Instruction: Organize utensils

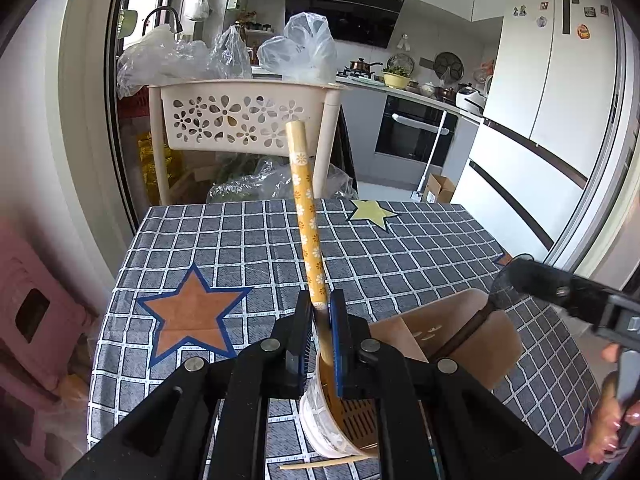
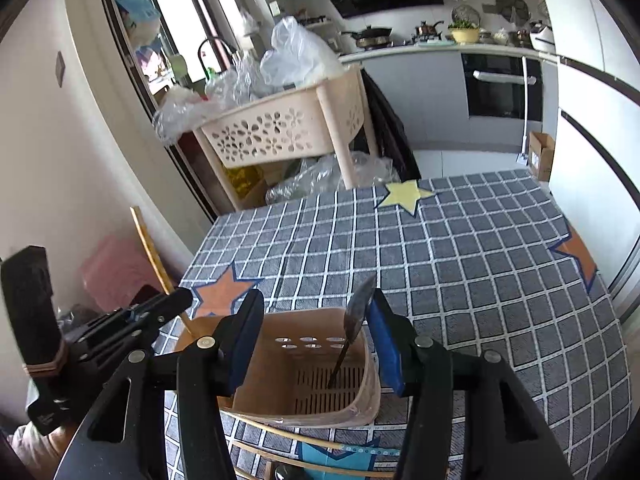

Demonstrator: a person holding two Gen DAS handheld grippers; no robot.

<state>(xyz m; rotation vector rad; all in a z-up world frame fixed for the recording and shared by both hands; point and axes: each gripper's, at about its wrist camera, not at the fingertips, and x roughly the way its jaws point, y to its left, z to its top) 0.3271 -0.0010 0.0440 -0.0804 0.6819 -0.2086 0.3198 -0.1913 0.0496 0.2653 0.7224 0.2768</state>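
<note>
My left gripper [image 1: 321, 322] is shut on a yellow flower-patterned chopstick [image 1: 306, 216] and holds it upright, its lower end inside the tan slotted utensil holder [image 1: 472, 332]. It also shows in the right wrist view [image 2: 150, 254] with the left gripper [image 2: 160, 306]. My right gripper [image 2: 316, 332] is open above the utensil holder [image 2: 316, 380]. A dark spoon [image 2: 356, 312] stands in the holder, leaning against the right finger's blue pad. The right gripper [image 1: 560, 292] shows at the right of the left wrist view.
Several loose chopsticks [image 2: 296, 438] and a blue item [image 2: 344, 456] lie on the checked tablecloth [image 2: 460, 264] in front of the holder. A cream flower-cut basket rack [image 1: 240, 120] with plastic bags stands behind the table. A pink stool [image 1: 36, 304] is at the left.
</note>
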